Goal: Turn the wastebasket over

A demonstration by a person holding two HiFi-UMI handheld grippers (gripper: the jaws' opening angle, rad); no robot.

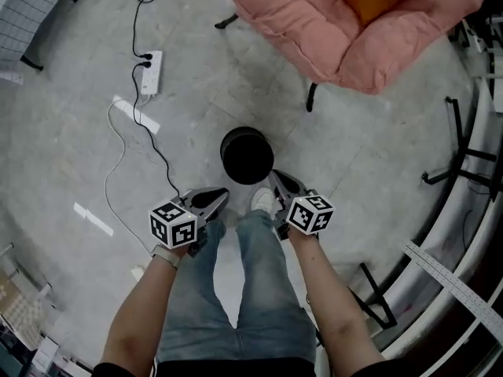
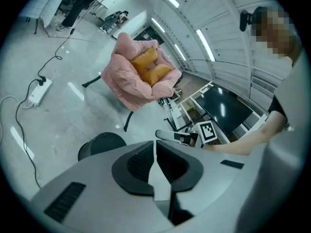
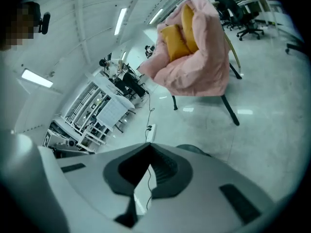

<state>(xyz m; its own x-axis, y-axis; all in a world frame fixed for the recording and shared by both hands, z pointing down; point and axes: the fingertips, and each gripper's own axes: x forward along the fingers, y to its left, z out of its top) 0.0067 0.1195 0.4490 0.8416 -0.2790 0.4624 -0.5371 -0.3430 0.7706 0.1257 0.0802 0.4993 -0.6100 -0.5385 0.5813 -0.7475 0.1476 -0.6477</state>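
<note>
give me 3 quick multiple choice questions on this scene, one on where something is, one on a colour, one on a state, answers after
1. Where is the wastebasket?
A on a shelf
B on the floor, just ahead of the person's feet
C lifted by a gripper

2. What colour is the padding of the chair?
A pink
B green
C white

3. How do the left gripper and right gripper stand?
A both open
B both shut on the wastebasket
C both shut, empty

Answers:
1 B, the head view shows it standing on the floor beyond the shoe.
2 A, pink around orange cushions.
3 C, each gripper view shows its jaws together with nothing between.
</note>
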